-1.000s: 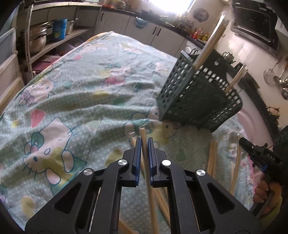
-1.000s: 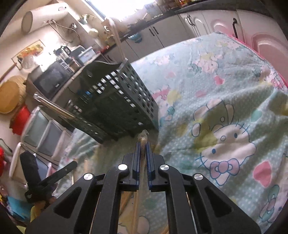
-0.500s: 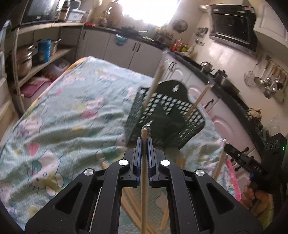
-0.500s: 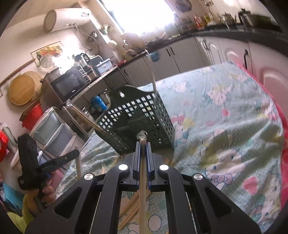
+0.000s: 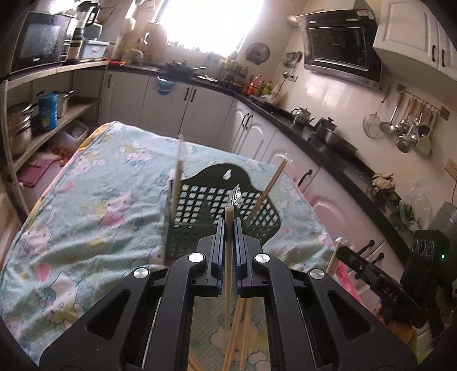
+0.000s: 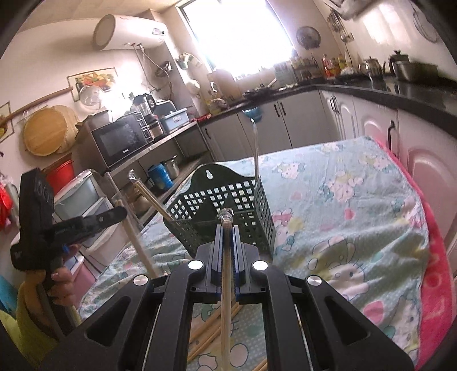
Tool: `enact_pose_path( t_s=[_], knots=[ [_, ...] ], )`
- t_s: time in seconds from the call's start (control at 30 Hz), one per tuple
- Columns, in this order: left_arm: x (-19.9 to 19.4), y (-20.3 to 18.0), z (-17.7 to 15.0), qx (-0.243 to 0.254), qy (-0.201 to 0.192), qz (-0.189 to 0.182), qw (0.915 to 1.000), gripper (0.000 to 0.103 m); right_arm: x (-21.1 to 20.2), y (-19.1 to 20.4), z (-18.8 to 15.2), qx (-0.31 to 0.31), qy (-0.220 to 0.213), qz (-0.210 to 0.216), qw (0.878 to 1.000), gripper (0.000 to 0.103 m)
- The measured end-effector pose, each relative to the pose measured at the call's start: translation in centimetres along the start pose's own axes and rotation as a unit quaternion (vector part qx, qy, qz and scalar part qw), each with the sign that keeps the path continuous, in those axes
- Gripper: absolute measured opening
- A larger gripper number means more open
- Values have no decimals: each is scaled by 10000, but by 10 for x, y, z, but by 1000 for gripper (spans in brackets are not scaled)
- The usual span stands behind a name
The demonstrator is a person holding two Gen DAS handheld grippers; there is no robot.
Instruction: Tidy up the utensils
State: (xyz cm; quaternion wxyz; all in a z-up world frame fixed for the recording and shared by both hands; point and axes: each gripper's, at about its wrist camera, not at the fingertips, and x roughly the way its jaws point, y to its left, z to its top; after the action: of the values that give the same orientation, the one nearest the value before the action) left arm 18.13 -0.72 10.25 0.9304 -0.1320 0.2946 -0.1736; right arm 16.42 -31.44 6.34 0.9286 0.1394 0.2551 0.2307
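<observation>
Window (image 5: 211, 25) glare blown out; fisheye-warped edges.

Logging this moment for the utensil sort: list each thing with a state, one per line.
Left claw: shut on a wrapped chopstick.
Right claw: shut on another wrapped chopstick.
Green basket: upright on the cloth, two chopsticks standing inside.
Loose chopsticks: lying on the cloth.
</observation>
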Motion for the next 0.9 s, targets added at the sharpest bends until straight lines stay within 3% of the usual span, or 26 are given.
enact_pose_path(
  t_s=[0.57, 0.9],
  knots=[
    [-2, -36, 41, 305, -466, -208, 9982, 1, -20, -1, 19, -12, -450, -58, 9990, 6],
    [-3, -51, 72, 510, -836, -123, 9951, 1, -15, 7, 48, -96, -644, -30, 9979, 6]
  ],
)
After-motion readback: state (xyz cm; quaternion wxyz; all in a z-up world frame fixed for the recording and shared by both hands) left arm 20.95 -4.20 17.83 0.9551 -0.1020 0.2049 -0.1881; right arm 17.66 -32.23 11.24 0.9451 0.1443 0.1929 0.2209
